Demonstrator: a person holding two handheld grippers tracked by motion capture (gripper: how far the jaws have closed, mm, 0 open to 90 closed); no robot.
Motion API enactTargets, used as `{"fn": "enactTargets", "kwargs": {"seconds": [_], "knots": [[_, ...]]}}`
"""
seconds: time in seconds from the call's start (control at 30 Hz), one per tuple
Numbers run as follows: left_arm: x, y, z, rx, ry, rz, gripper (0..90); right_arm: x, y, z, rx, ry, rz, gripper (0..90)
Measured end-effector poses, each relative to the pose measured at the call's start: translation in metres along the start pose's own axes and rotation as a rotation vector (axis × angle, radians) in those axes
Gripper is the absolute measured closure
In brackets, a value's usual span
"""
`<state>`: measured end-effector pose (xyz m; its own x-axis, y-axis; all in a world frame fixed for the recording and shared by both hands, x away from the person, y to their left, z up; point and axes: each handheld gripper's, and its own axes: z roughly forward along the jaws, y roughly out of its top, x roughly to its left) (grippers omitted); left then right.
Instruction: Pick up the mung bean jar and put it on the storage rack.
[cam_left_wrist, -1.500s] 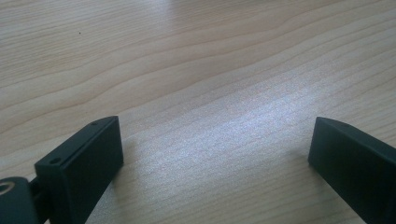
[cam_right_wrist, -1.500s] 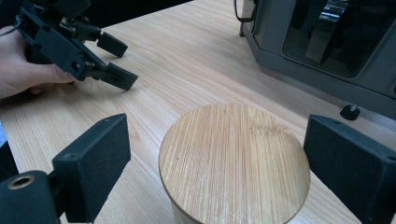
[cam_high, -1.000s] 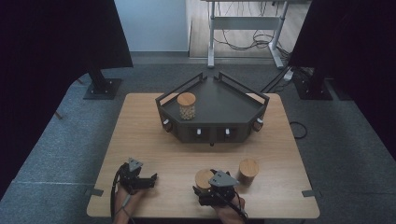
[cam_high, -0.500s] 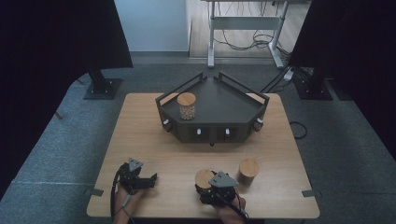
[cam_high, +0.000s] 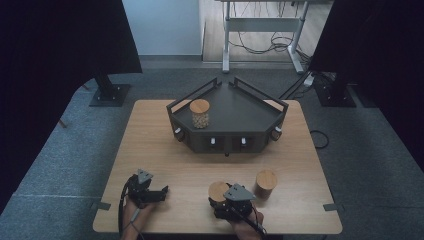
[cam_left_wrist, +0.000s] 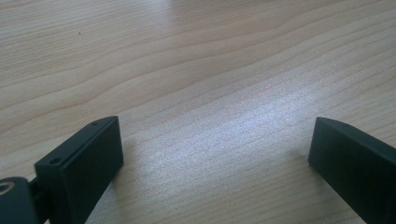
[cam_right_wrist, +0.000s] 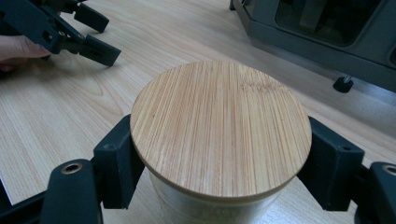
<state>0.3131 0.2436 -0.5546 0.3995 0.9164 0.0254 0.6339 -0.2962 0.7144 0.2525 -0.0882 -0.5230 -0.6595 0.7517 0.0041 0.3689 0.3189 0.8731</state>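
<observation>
Right now your right gripper (cam_right_wrist: 219, 163) has its two black jaws set against opposite sides of a clear round jar with a flat bamboo lid (cam_right_wrist: 220, 128), just under the lid's rim, so it is clamped on that jar. The jar stands upright on the light wooden table (cam_high: 165, 150), near the front edge and a little right of centre; in the high view its lid (cam_high: 218, 191) peeks out just beyond the grey three-cornered plate on your right gripper (cam_high: 227, 197). Your right hand (cam_high: 245, 227) comes in from the bottom edge behind it.

Just to the right of that jar, close but apart from it, stands a second round bamboo-lidded jar (cam_high: 266, 183), also upright on the tabletop.

Your left gripper (cam_left_wrist: 210, 158) rests low over bare wood with its jaws spread wide and nothing between them. In the high view it (cam_high: 162, 192) lies near the front left of the table, pointing right, well apart from both jars, with your left hand (cam_high: 134, 210) behind it. The right gripper view catches it (cam_right_wrist: 95, 35) at the upper left.

Farther back, at the middle of the table, sits a dark grey angular tray-like stand with a raised rail and small white knobs on its front faces (cam_high: 235, 107). On its left part stands a third bamboo-lidded glass jar (cam_high: 200, 113), holding something pale that is too small to make out.
</observation>
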Motion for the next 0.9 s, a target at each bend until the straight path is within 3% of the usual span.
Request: {"fn": "enactTargets", "kwargs": {"seconds": [0.9], "knots": [[0.000,0.000,0.000,-0.002,0.000,-0.002,3.1,-0.007,0.020,-0.016,-0.030,-0.007,0.023,24.3]]}}
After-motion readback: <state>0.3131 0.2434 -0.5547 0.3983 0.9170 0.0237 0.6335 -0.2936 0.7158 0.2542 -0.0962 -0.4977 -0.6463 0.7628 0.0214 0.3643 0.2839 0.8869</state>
